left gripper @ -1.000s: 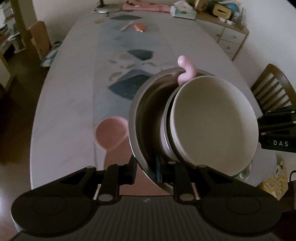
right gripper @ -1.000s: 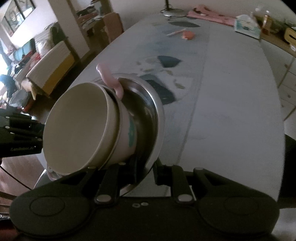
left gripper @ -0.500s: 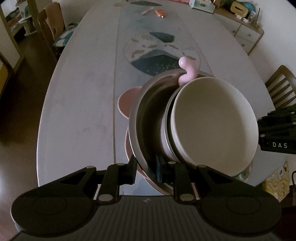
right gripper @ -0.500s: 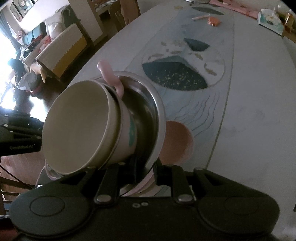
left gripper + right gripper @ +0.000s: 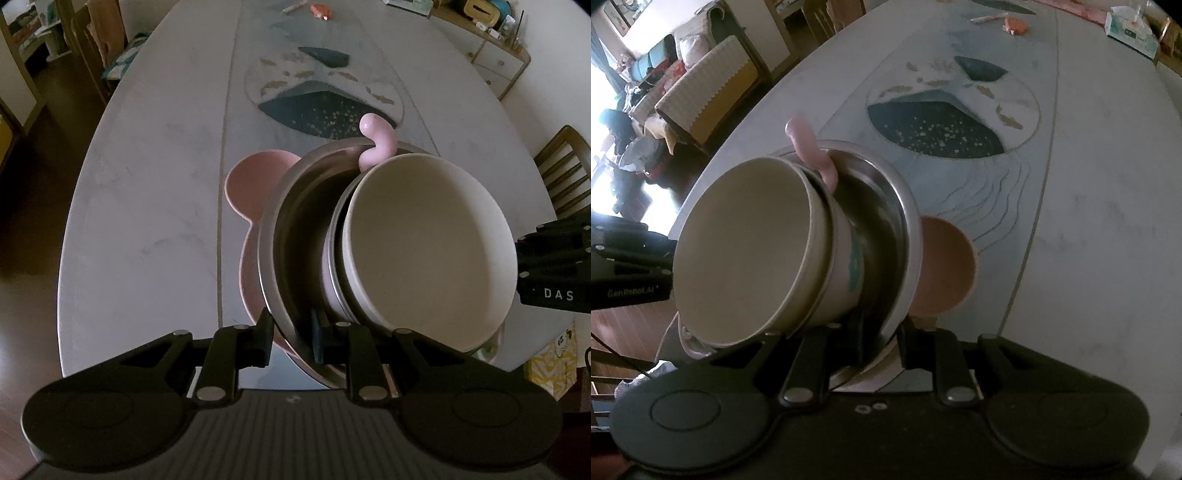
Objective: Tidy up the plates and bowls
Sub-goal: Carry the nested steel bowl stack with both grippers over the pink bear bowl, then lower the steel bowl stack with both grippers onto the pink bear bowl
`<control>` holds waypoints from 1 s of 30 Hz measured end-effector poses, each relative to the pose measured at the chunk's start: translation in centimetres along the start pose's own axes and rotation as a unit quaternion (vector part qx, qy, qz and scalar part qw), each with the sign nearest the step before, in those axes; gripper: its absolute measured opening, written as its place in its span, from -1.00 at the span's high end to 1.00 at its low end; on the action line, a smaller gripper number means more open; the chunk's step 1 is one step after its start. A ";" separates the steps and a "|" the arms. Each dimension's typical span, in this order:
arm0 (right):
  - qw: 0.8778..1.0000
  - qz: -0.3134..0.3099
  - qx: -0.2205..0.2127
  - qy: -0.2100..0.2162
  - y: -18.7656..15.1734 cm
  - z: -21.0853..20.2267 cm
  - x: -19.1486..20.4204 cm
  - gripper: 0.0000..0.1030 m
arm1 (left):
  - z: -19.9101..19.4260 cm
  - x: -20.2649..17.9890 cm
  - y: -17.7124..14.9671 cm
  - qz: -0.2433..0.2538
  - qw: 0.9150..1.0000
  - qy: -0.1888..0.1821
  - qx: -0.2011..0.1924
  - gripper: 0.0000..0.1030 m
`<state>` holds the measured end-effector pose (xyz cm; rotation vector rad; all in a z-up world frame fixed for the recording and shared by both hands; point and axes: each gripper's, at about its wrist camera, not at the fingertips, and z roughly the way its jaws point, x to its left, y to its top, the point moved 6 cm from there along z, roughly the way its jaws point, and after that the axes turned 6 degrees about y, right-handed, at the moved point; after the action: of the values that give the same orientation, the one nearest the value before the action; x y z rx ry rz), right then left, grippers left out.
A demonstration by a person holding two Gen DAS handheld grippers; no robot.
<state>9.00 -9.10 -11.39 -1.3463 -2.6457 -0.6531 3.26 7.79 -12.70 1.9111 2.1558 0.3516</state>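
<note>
over the pink plate now, i have lowered the steel bowl, both grippers clenched on its rim, cream bowl nested inside, so stacking is close.

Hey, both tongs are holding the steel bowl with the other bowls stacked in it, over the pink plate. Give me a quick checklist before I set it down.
1. Left tongs clamped on the steel bowl rim: ok.
2. Right tongs clamped on the opposite rim: ok.
3. Nested cream bowl seated inside: ok, though the whole stack looks tilted toward each camera.
4. Pink hooked handle clear of both tongs: ok.
5. Pink plate lying under the stack: ok, but off to one side.
6. Stack already touching the plate: cannot tell.
</note>
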 end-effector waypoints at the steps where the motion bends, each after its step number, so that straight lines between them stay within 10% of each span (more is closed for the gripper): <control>1: 1.000 0.000 0.001 -0.001 -0.1 0.1 0.0 0.64 | 0.1 0.0 -0.1 -0.001 1.000 0.000 0.001 0.63; 30: 1.000 -0.010 -0.001 -0.021 -0.9 -0.7 -0.5 0.50 | -0.8 -0.8 -0.3 0.009 1.000 0.003 -0.025 0.62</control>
<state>8.52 -10.29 -11.17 -1.3510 -2.6955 -0.6352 2.78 6.96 -12.07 1.9053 2.1159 0.4110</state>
